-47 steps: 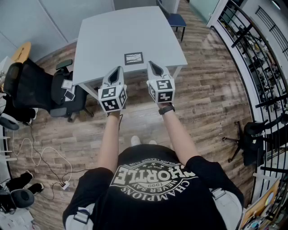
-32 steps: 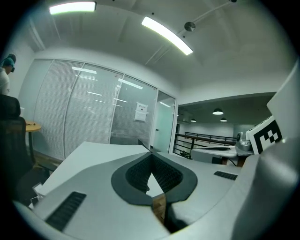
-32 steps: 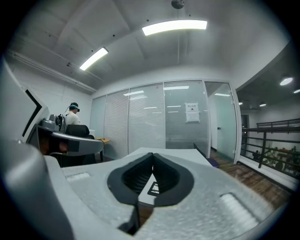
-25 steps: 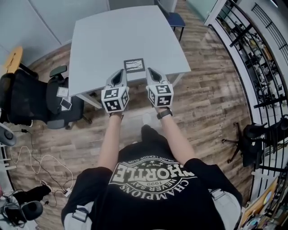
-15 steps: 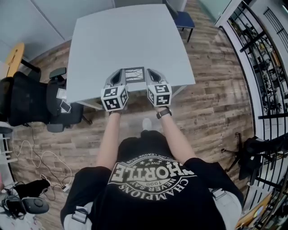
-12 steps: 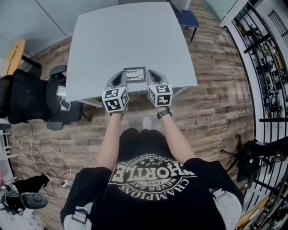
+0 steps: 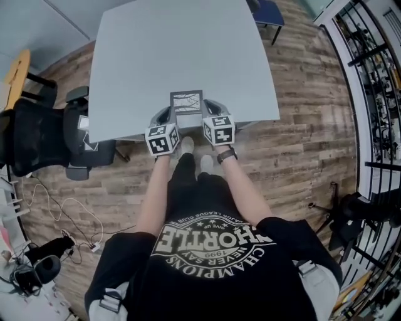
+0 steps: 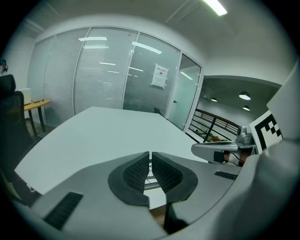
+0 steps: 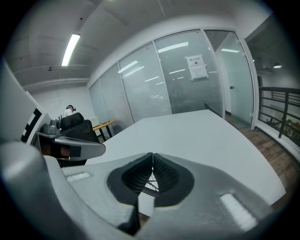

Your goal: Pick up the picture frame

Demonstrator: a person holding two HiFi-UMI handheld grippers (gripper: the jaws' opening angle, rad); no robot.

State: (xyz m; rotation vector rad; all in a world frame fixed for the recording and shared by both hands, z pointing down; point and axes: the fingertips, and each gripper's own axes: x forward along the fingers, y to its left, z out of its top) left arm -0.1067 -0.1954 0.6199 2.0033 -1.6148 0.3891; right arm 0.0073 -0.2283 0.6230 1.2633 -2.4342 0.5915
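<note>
The picture frame [image 7: 186,101], dark-rimmed with a pale line drawing, lies flat near the front edge of the grey table [image 7: 175,50]. My left gripper [image 7: 168,113] hangs just left of the frame and my right gripper [image 7: 207,108] just right of it, both at the table's front edge. In the left gripper view the left gripper [image 8: 150,153] is shut with nothing in it, and a sliver of the frame [image 8: 148,179] shows below the pads. The right gripper [image 9: 152,155] is likewise shut and bare, with the frame [image 9: 150,181] glimpsed through its gap.
A black office chair [image 7: 37,135] stands left of the table and a blue chair [image 7: 269,12] at its far corner. A black railing [image 7: 376,63] runs along the right. Cables [image 7: 62,219] lie on the wooden floor. Glass walls [image 8: 93,75] stand beyond the table.
Both grippers have moved forward and down, from in front of the table to either side of the frame. The table and frame have come nearer in the head view.
</note>
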